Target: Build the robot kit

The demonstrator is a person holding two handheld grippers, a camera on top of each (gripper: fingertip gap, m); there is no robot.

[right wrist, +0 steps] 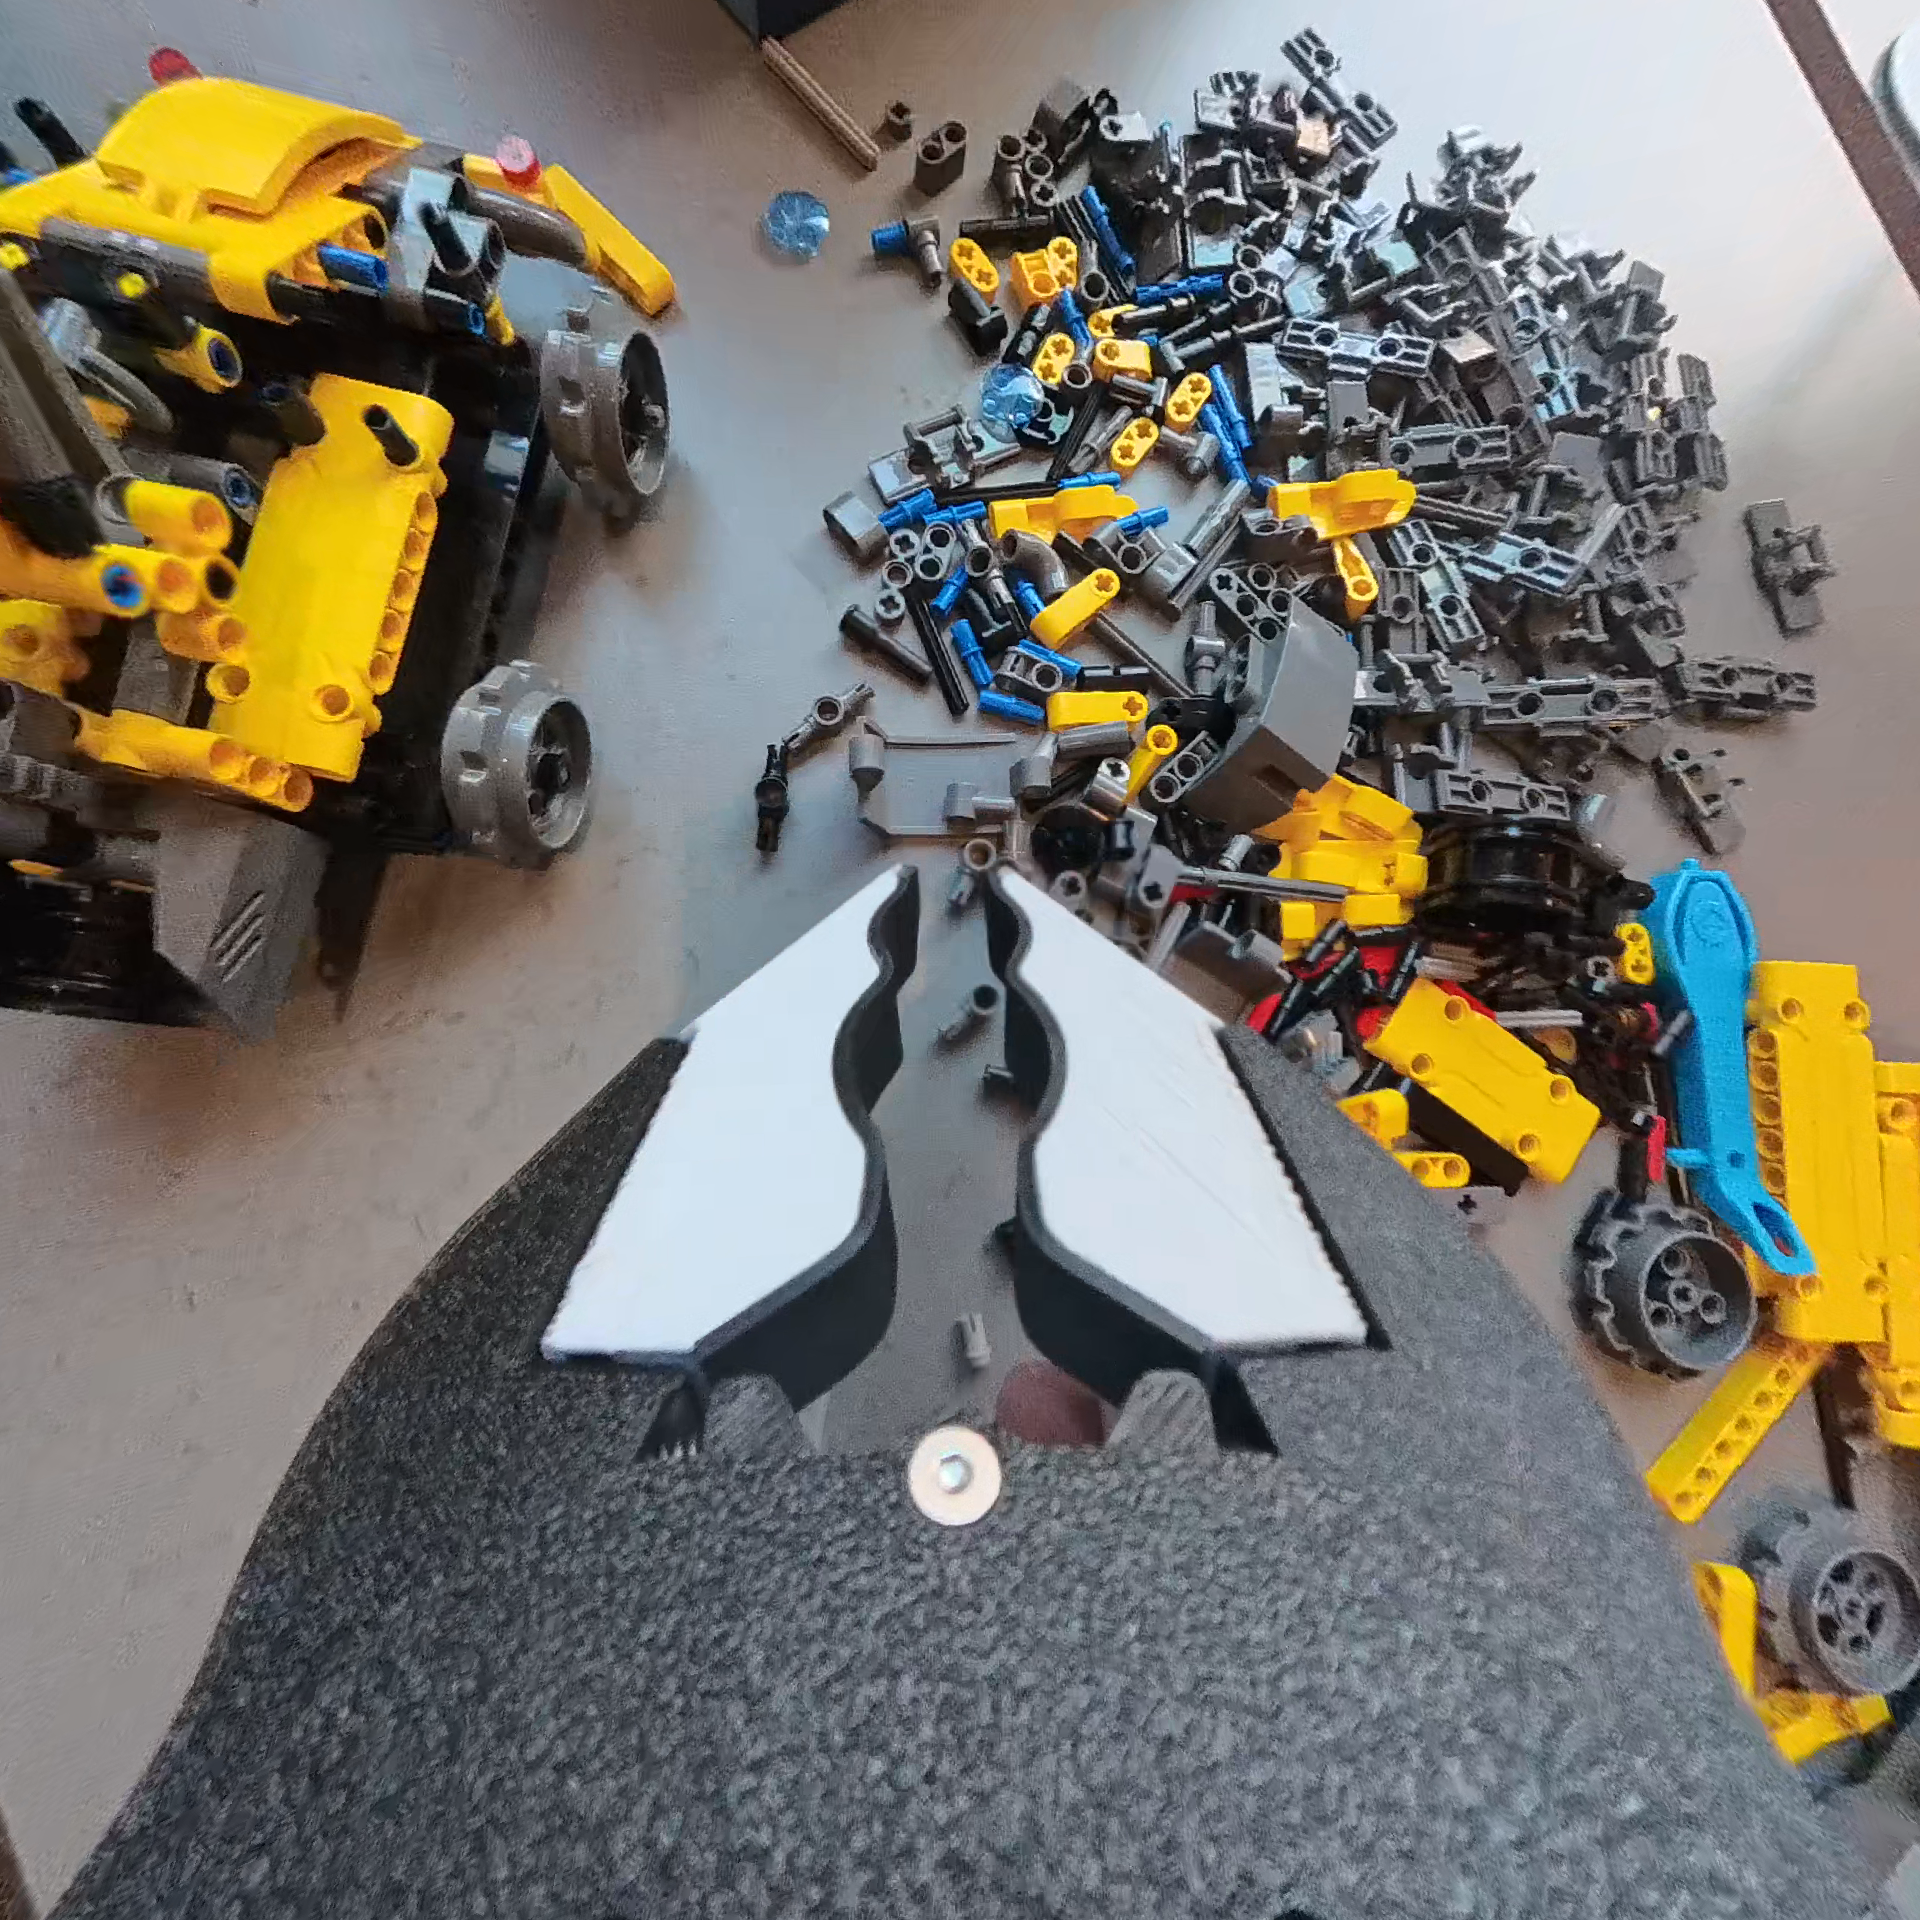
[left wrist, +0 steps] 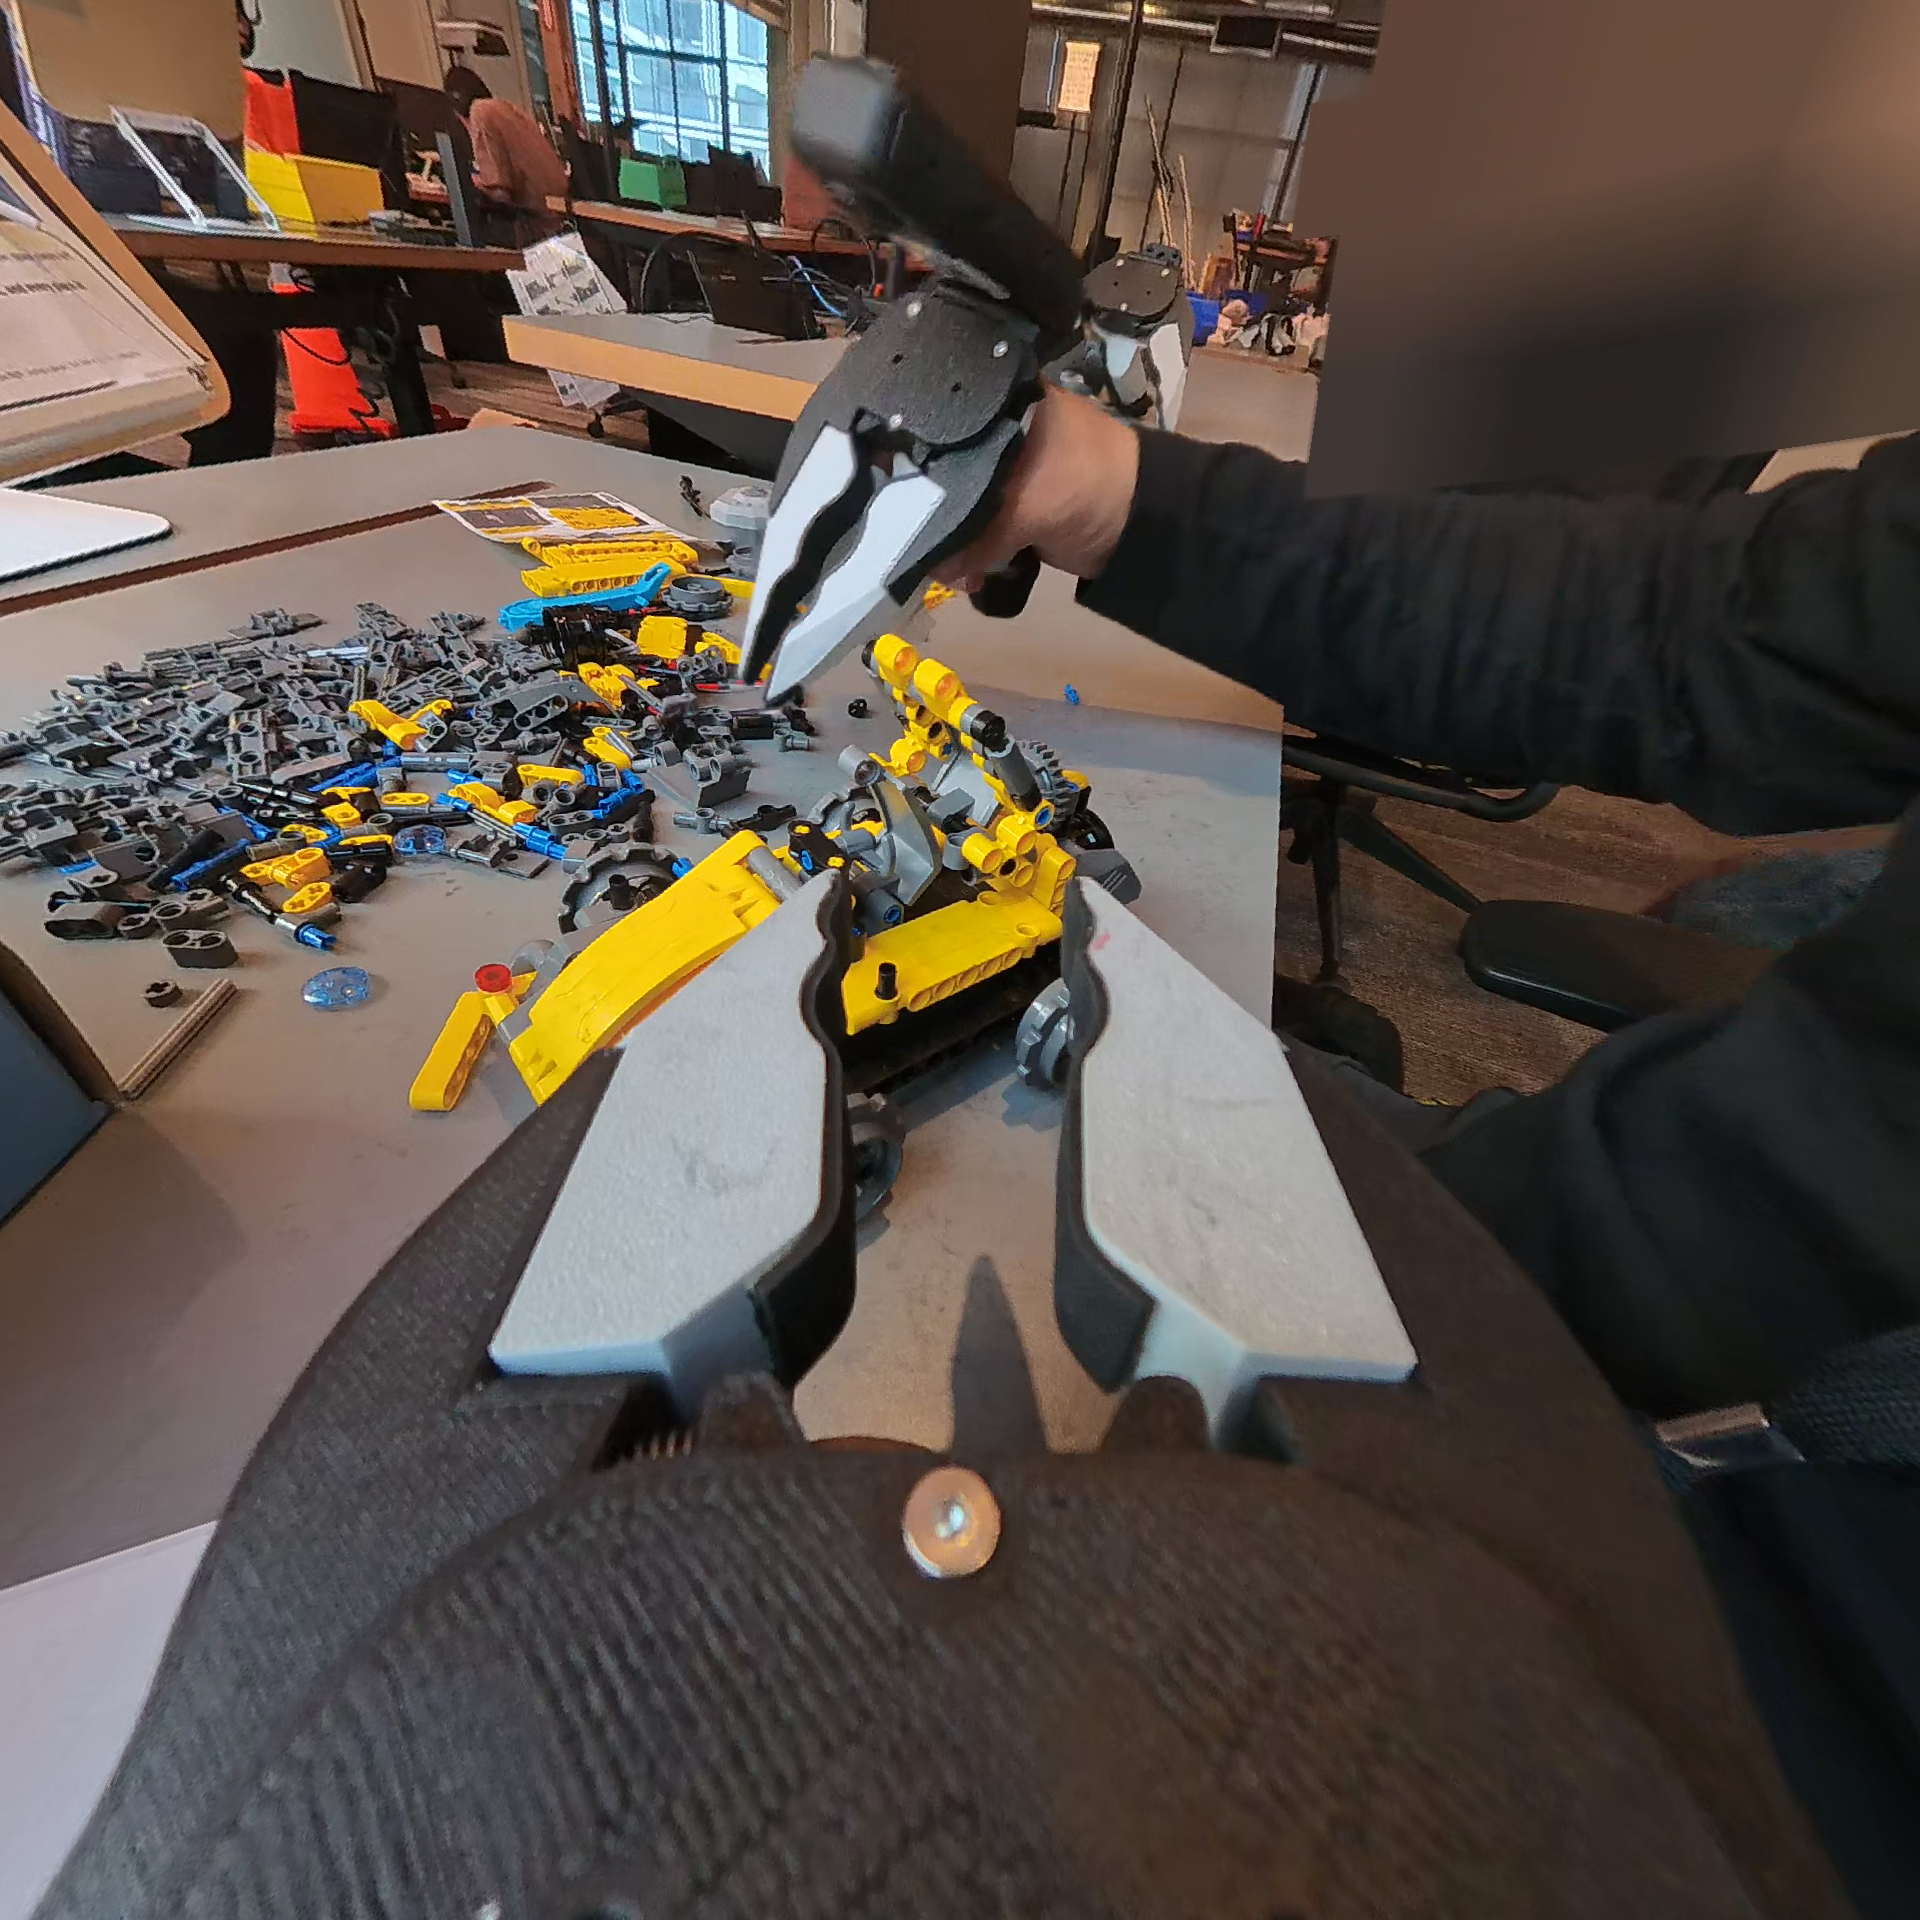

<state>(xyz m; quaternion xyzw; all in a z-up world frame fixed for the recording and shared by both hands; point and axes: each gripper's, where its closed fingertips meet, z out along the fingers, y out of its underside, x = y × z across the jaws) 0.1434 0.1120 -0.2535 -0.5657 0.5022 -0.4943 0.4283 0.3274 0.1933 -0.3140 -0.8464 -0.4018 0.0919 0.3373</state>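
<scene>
A part-built yellow and black brick vehicle (left wrist: 935, 966) stands on the grey table (left wrist: 312, 1195) near its right edge. My left gripper (left wrist: 951, 904) has its jaws set about one chassis width apart, with the vehicle's black chassis and a grey wheel (left wrist: 1044, 1029) held between them. The vehicle also shows in the right wrist view (right wrist: 332, 582), at the left. My right gripper (right wrist: 954, 883) points down at the near edge of a pile of loose bricks (right wrist: 1351, 468). Its jaws stand a narrow gap apart and hold nothing; a small grey pin (right wrist: 971, 860) lies just off the tips. It also shows in the left wrist view (left wrist: 774, 686), held in a hand.
A blue lever tool (right wrist: 1704, 1039), yellow beams and loose black wheels (right wrist: 1662, 1288) lie at the right. A paper sheet (left wrist: 540, 514) lies at the back. The table edge (left wrist: 1276, 831) drops off at the right, beside a chair (left wrist: 1579, 956) and a dark sleeve (left wrist: 1455, 644). The tips of one gripper are about 20 centimetres away from the tips of the other.
</scene>
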